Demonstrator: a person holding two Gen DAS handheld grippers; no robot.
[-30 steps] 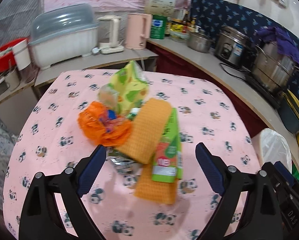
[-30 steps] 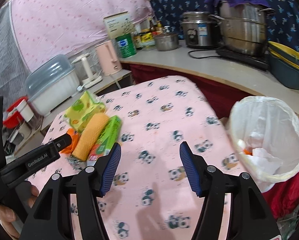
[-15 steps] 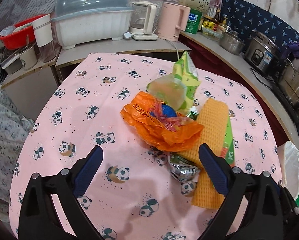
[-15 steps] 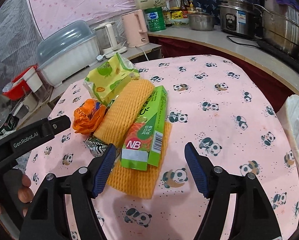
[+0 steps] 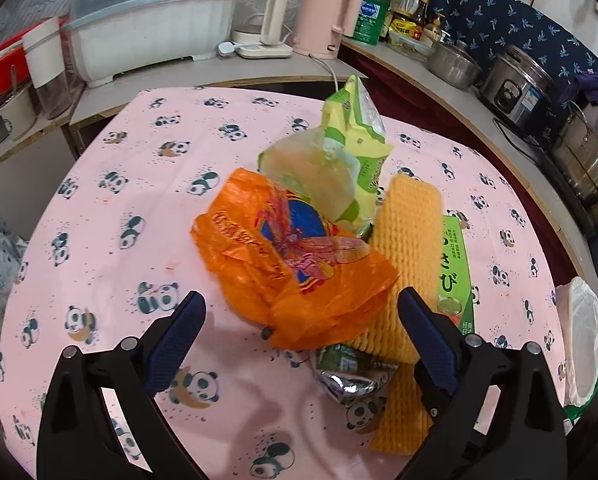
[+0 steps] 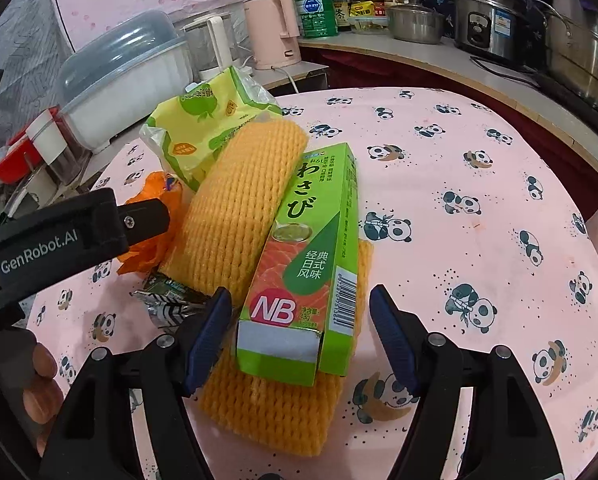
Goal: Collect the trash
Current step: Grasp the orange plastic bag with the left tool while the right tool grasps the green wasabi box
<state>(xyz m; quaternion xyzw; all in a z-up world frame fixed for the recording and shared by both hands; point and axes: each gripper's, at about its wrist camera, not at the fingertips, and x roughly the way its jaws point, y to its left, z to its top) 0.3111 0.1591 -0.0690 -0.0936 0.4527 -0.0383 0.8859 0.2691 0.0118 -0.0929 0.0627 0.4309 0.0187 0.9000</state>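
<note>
Two spread grippers face a pile of rubbish on the pink panda-print tablecloth (image 5: pixel 99 216).

From left to right: the left gripper (image 5: pixel 301 322), jaws apart, frames the crumpled orange plastic bag (image 5: pixel 287 256) and, nearer, a silver foil wrapper (image 5: pixel 349 372); the yellow-green snack packet (image 6: pixel 203 136) lies farther back; the orange foam net sleeve (image 6: pixel 235 208) lies beside them; the right gripper (image 6: pixel 301 318), jaws apart and empty, straddles the green cardboard wasabi box (image 6: pixel 311 260).

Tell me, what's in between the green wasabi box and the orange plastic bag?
The yellow foam net lies between the green wasabi box and the orange plastic bag. The left wrist view shows it best.
</note>
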